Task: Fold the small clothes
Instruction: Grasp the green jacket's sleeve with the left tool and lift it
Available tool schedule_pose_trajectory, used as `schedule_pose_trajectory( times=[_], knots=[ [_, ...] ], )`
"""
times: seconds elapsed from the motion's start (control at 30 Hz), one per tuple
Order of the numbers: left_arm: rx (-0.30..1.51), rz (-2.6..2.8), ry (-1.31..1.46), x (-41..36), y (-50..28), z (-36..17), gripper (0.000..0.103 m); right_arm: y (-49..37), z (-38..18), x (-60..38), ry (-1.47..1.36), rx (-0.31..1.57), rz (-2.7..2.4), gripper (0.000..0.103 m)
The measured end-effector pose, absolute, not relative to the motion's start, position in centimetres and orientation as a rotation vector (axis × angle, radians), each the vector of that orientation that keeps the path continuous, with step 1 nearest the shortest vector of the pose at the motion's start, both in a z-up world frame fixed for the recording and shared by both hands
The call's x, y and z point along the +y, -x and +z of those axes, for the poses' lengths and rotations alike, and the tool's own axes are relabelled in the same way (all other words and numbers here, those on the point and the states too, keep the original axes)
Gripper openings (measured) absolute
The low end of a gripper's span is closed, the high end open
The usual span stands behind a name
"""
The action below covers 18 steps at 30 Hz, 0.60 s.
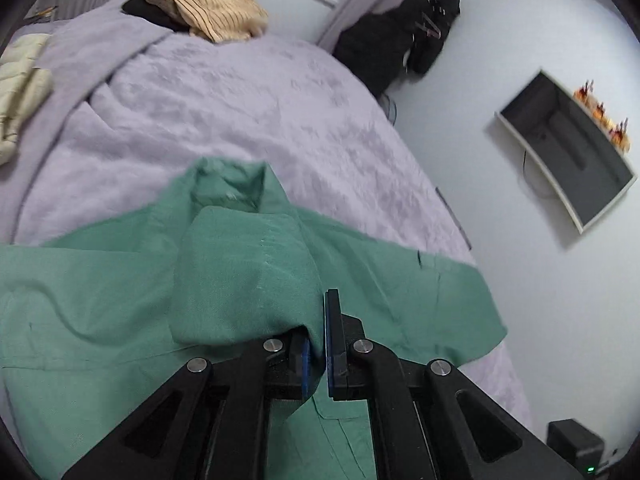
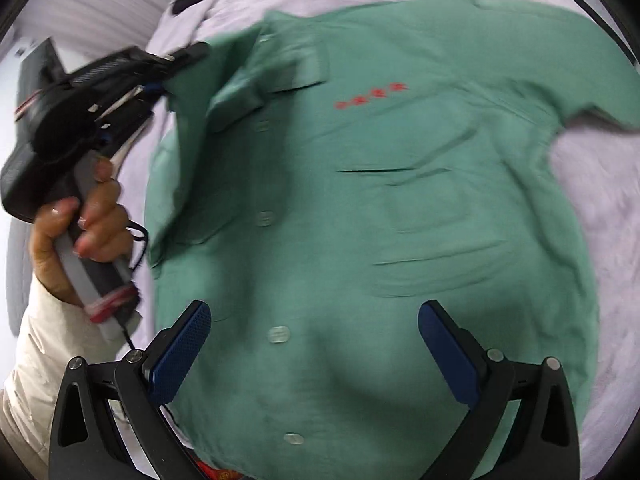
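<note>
From the left wrist camera, the left gripper was pressed together on a fold of the green shirt, the cloth pinched between its blue pads and bulging up over the near finger. The rest of the shirt spread across the near part of the bed, on a lilac blanket; a tan striped garment lay at the far end and a dark wall screen hung to the right. From the right wrist camera, the shirt lay front up on the blanket, buttoned, with pale buttons down its placket, red lettering on the chest and a collar at the far side. The right gripper hovered spread wide above the near hem, holding nothing. At the left, a hand in a cream sleeve held the left gripper, which pinched the shirt's left edge.
</note>
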State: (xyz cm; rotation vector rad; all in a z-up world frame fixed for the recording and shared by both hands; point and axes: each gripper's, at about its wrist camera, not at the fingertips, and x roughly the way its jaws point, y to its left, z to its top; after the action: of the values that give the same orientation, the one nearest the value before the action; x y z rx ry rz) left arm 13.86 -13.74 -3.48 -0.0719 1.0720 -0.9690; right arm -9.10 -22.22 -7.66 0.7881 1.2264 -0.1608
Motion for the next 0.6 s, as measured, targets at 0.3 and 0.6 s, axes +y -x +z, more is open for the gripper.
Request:
schedule_pose_trajectory(
  times=[0.3, 0.6],
  knots=[
    [1.117, -0.888, -0.316, -17.5, -6.9, -10.5, 0.083, 10.8, -11.6, -27.3, -0.853, 1.261, -0.268, 0.103],
    [0.979, -0.650, -0.279, -7.0, -10.9, -4.7, 0.103, 1.8, -9.2, -26.0, -0.562, 1.201, -0.201, 0.103]
  ],
)
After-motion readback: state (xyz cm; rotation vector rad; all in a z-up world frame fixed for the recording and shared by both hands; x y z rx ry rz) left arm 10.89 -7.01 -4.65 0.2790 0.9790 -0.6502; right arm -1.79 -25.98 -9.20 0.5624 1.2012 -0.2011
